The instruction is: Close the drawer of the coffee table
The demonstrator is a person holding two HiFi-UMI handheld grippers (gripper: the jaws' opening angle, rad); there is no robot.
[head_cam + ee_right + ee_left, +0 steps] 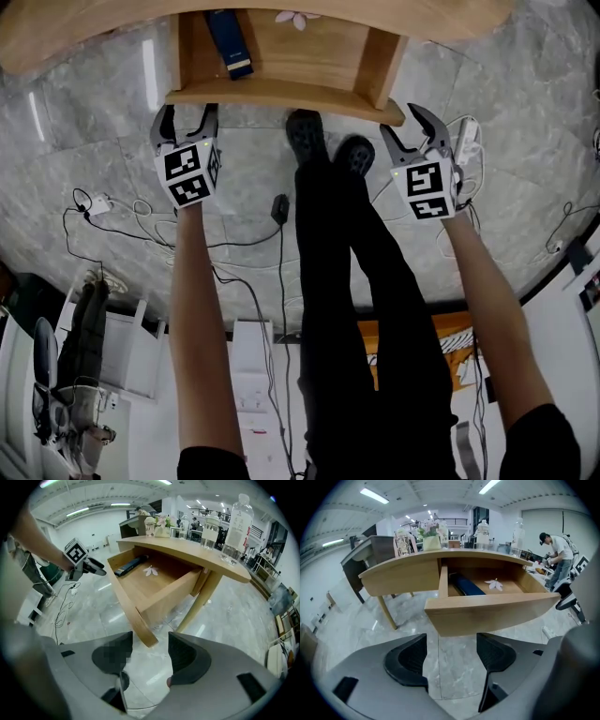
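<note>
The head view is taken from above and aimed steeply down, past the arms, at the open drawer, seen at the top edge. The left gripper view is taken low, close before the drawer's front, and faced straight at it along the left tongs. The right gripper view is taken near the front's right end, along the right tongs, and faced obliquely across the drawer. The drawer is shared by all three views.
</note>
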